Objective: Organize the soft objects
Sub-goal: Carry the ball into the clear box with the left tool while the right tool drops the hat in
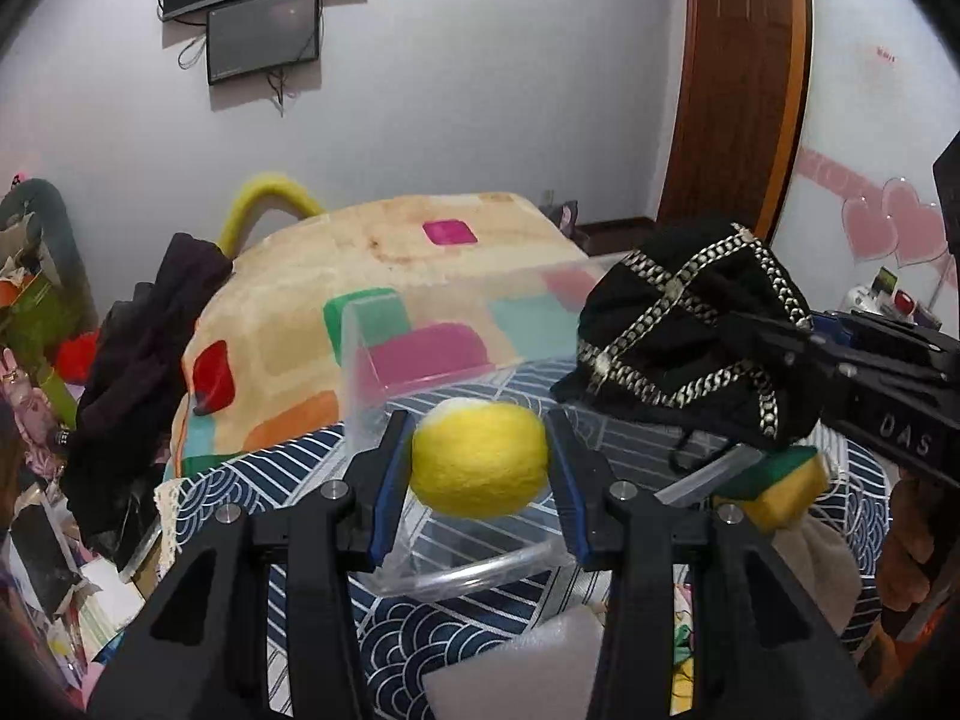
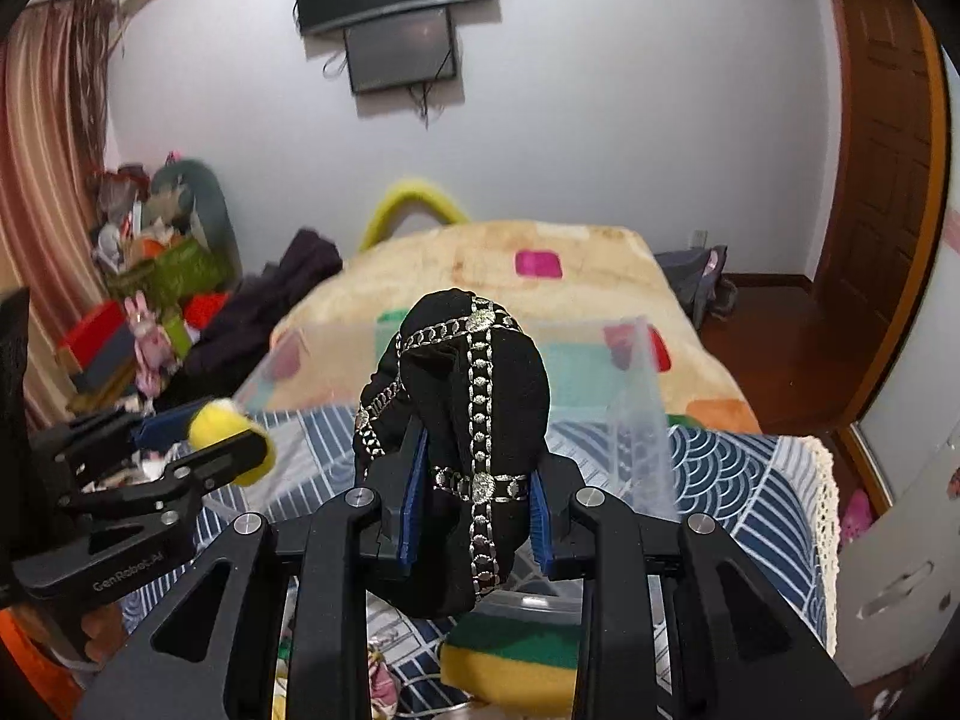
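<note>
Left gripper (image 1: 480, 468): jaws part-closed, clamped on a fuzzy yellow felt ball (image 1: 480, 461), blue pads touching its left and right sides. The ball looks barely squashed, so I judge the grip light, enough to carry without deforming it. It's off the surface, hanging over the near rim of the clear rectangular plastic bin (image 1: 360, 372). Likely staged for a drop into the bin.

Right gripper (image 2: 474, 504): jaws part-closed on a bunched black fabric pouch with silver chain-pattern trim (image 2: 462, 396). The pads pinch its lower middle, so the bulk stands up ahead of the jaws and a tail hangs below them. Also airborne, in front of the bin's far wall. A mid-body pinch keeps the floppy cloth from spilling out either way.

Below the right jaws: a green-and-yellow scrub sponge (image 2: 510, 657), lying on the bench with the blue wave-pattern cloth (image 2: 738, 480), not gripped. The left wrist view puts it just right of the bin. Probably next to sort.

Below the left jaws, near edge: a white foam block (image 1: 528, 660) on the same cloth.

The bin looks empty as far as visible; both held items seem bound for it. Beyond the bench: a bed with a colour-block blanket (image 1: 396, 252).
</note>
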Action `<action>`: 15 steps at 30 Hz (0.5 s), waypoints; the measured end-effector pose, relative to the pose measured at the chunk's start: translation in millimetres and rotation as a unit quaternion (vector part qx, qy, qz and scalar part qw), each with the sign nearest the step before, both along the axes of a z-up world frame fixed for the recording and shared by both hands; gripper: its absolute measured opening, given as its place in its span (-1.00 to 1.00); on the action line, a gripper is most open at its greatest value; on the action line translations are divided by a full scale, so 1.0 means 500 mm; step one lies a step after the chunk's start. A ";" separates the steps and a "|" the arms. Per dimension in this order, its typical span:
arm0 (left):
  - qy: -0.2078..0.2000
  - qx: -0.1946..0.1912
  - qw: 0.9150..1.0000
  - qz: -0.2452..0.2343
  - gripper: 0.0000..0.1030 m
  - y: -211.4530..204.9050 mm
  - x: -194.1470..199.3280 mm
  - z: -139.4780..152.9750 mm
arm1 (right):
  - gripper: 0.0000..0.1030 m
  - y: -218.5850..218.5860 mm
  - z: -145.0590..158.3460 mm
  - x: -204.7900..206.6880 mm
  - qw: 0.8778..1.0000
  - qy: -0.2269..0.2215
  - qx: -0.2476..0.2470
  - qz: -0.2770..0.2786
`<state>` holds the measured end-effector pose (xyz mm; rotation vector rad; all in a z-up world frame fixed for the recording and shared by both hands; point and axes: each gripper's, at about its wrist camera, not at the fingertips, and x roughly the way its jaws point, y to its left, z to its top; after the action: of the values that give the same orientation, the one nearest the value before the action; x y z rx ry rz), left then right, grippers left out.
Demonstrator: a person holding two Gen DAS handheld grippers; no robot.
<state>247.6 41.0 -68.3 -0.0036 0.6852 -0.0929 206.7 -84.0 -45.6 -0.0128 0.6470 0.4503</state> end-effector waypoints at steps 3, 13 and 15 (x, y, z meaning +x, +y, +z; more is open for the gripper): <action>0.012 0.002 1.000 0.001 -0.16 -0.004 0.013 -0.016 | -0.50 0.002 -0.007 0.008 1.000 0.010 -0.010 0.006; 0.023 -0.009 1.000 0.002 -0.09 -0.003 0.009 -0.022 | -0.38 -0.011 -0.012 0.015 0.999 0.017 -0.034 0.001; 0.022 -0.013 1.000 0.000 -0.09 -0.001 0.004 -0.017 | -0.29 -0.016 -0.007 0.010 0.999 0.016 -0.031 0.000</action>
<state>249.4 40.6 -76.7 -0.0304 0.7281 -0.1023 211.6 -92.0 -49.1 -0.0650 0.6923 0.4304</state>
